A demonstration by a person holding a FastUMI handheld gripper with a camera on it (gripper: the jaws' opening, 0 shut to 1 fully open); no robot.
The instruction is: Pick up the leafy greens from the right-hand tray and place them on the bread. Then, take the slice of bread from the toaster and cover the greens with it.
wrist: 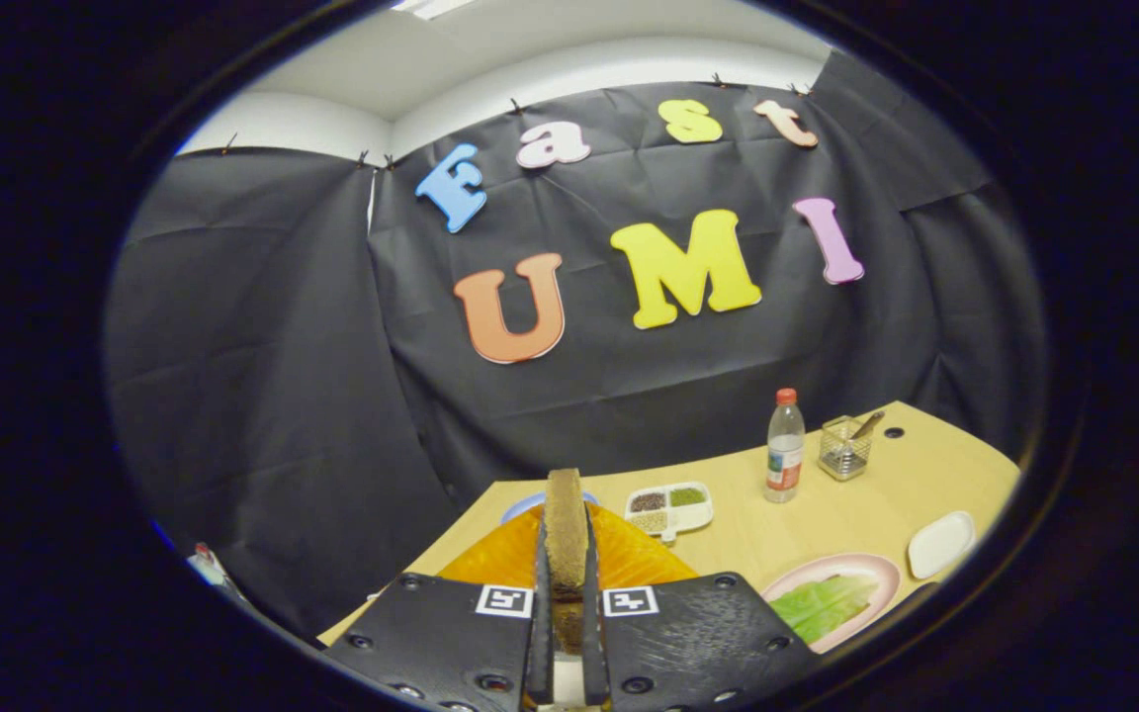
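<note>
**Mia:** What is the gripper point(566, 633) doing?

**Ben:** Its two fingers are close together and they squeeze a slice of bread point(566, 529). The bread stands on its thin edge. Its long side points up and away from the fingers.

**Mia:** So it has the bread from the toaster?

**Ben:** I think so. The orange thing point(619, 559) right under the bread may be the toaster. I can't be sure, because the fingers hide most of it.

**Mia:** Where does the bread go now?

**Ben:** Look to the right of the fingers, very near. There is a pink plate point(881, 569) with a green leaf point(824, 605) lying flat on it. The leaf is long and runs slanted, from the fingers out to the right. I guess the slice must swing right, tip over flat, and come down on the leaf.

**Mia:** Is there bread under the leaf?

**Ben:** I can't tell. The leaf and the finger cover that spot.

**Mia:** What else is on the table point(827, 514)?

**Ben:** Just past the plate is a small white dish point(940, 544). It looks empty. Beyond the bread is a white tray point(670, 508) with little boxes. They hold dark, green and pale bits. A bit of blue plate point(520, 506) peeks out beside it. Farther back stands a bottle point(785, 445) with a red cap. Next to it is a wire basket point(845, 447) with a stick-like thing leaning in it.
</note>
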